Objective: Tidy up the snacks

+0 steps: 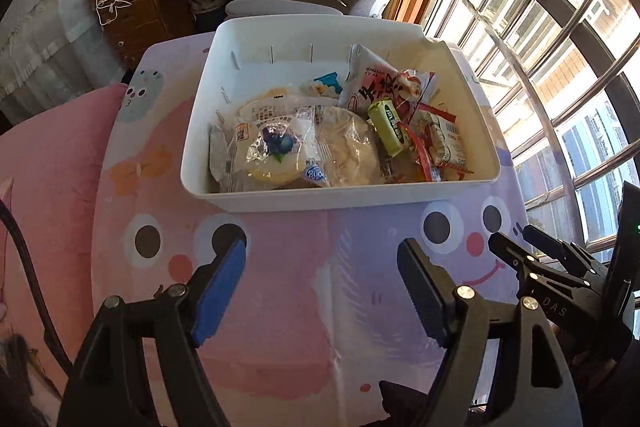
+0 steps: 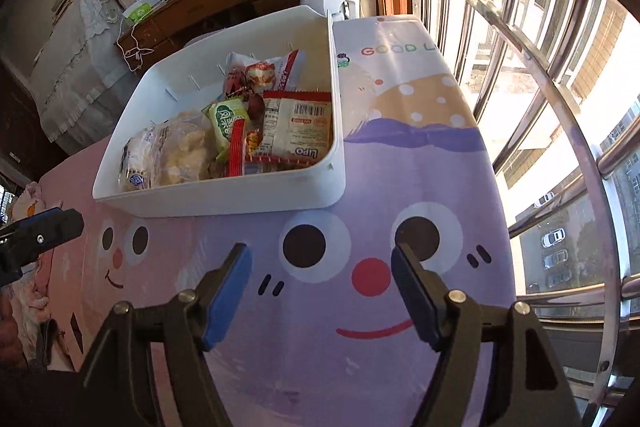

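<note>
White bin mid-frame on the cartoon-print desk, snacks heaped along its near side; left gripper and right gripper both low in frame over bare cloth, jaws apart, nothing between them; judgement: packing looks done; if straightening, grip bin rim squarely, avoid crushing the bread packet.
</note>
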